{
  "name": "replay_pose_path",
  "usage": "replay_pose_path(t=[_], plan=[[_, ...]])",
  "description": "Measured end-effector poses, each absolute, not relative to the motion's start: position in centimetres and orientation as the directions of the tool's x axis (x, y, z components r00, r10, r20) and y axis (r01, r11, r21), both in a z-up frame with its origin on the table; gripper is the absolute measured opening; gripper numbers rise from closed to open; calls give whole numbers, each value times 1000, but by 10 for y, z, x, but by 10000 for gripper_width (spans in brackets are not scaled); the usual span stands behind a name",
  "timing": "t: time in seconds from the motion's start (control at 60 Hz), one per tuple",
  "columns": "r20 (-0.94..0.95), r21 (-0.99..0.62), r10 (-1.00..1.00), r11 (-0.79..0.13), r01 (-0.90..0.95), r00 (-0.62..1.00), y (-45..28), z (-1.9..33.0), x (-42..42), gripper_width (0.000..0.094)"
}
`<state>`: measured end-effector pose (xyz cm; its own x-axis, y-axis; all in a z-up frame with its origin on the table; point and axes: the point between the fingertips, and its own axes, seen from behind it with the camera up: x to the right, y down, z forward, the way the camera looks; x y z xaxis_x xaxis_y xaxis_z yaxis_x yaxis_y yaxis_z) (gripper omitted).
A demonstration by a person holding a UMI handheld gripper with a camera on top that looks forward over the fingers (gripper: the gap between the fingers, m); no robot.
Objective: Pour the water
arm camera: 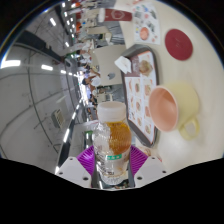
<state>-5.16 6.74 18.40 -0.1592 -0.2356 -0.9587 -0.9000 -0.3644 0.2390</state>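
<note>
Between the claw's (113, 160) two purple pads (91, 157) stands a clear plastic bottle (113, 135), pinched from both sides, its white cap pointing toward 12 o'clock along the fingers. The bottle holds amber liquid and carries a green label low on its body, just where the pads press in. The view is rolled hard: the tabletop (160, 75) rises like a wall on the 3 o'clock side, so the claw is turned well over on its side while gripping the bottle.

At about 3 o'clock from the bottle, just beside it, a pale yellow mug (172, 108) shows its round pink inside, handle toward 5 o'clock. It rests on a patterned mat (139, 92) that runs from 2 toward 4 o'clock. Farther off, near 1 o'clock, a red disc (178, 42) lies on the pale tabletop, with a small card (145, 33) beside it. From 9 to 12 o'clock lies a long room with ceiling lights (55, 22) in rows.
</note>
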Motion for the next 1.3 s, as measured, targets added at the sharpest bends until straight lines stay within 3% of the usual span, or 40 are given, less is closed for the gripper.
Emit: replay_pose_path(t=[0.183, 0.317, 0.433, 0.6, 0.833, 0.967, 1.067, 1.233, 1.3], plan=[[-917, -359, -22, -391, -848, 398, 85, 251, 0, 417], [-651, -739, 83, -295, -605, 754, 89, 290, 53, 418], [-382, -906, 80, -230, -356, 921, 92, 281, 102, 418], [-108, -959, 38, -269, -94, 993, 91, 211, 158, 416], [-57, -926, 16, -375, -47, 998, 86, 112, 193, 417], [-71, -907, 20, -418, -56, 997, 74, 77, 196, 425], [-37, -923, 36, -384, -21, 999, 76, 77, 195, 430], [-16, -906, 32, -423, -2, 999, 67, 75, 193, 599], [-20, -889, 23, -457, -7, 1000, 61, 72, 195, 859]])
